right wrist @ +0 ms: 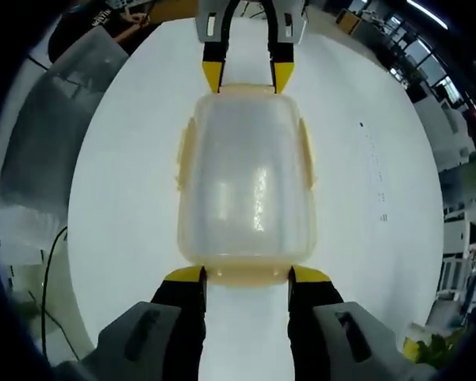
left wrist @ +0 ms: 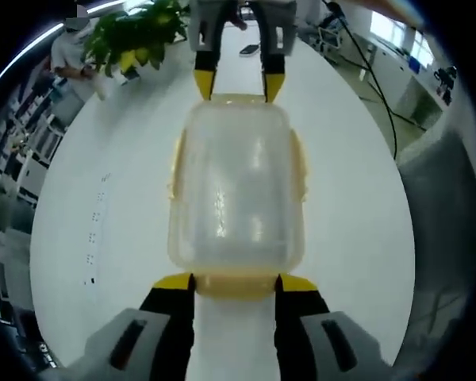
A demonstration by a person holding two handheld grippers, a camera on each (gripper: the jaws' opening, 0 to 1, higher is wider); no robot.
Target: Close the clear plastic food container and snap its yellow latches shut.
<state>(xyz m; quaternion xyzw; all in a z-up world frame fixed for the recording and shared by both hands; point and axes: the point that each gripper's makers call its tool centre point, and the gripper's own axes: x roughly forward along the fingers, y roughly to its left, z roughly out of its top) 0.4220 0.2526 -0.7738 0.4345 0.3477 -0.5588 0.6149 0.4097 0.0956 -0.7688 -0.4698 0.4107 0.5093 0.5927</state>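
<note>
The clear plastic container [left wrist: 238, 190] lies lid-up on the white table, with pale yellow latches along its sides [left wrist: 177, 167]. My left gripper [left wrist: 236, 283] is open at its near short end, its yellow tips flanking the end latch [left wrist: 236, 287]. At the far short end, my right gripper [left wrist: 238, 83] stands the same way. In the right gripper view the container [right wrist: 246, 178] lies lengthwise ahead; my right gripper [right wrist: 247, 275] is open around its near end latch [right wrist: 247, 276]. My left gripper [right wrist: 248, 77] is at the far end. Whether the latches are snapped down, I cannot tell.
The white round table [left wrist: 103, 206] stretches around the container. A potted plant [left wrist: 135, 36] and a small dark flat object [left wrist: 250, 49] sit at the far end. Black cables [left wrist: 373, 79] run past the table's right edge. A crumpled clear plastic sheet [right wrist: 47, 143] lies beyond the table's edge.
</note>
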